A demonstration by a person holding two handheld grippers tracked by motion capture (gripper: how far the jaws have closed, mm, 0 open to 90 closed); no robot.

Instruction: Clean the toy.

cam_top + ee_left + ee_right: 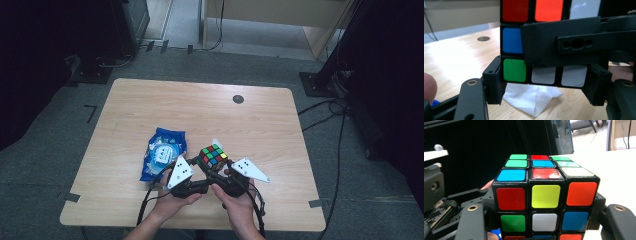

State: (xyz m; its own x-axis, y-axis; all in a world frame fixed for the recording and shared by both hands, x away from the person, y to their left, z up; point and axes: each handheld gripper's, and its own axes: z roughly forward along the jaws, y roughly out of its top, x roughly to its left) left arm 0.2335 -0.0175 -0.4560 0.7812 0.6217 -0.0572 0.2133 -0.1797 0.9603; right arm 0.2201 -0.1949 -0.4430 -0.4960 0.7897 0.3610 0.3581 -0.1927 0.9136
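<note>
Now the Rubik's cube (213,156) is held up just above the wooden surface (260,125), near its front edge, caught between both claws at once. From the high view, the left claw (196,164) is seen coming in from the lower left and the right claw (220,170) from the lower right, each carried in one of the person's hands, with the grey three-cornered plates tilted outward on either side of the cube.

In the left claw view, the cube's bottom row, a green sticker and two white ones, is seen sitting between the two black jaws, which are spread wide and set against its opposite sides; the other claw's jaw is laid flat across the cube's middle row. A crumpled white paper tissue (531,98) is seen lying on the surface beneath the cube.

In the right claw view, the cube (545,195) is gripped at its lower rows, with the jaws pressed against its left and right faces and a red, yellow and orange row turned to the camera.

Just to the left of the hands, a blue snack packet (162,152) is seen lying flat on the surface, and a small dark round grommet (238,99) is set near the far edge.
</note>
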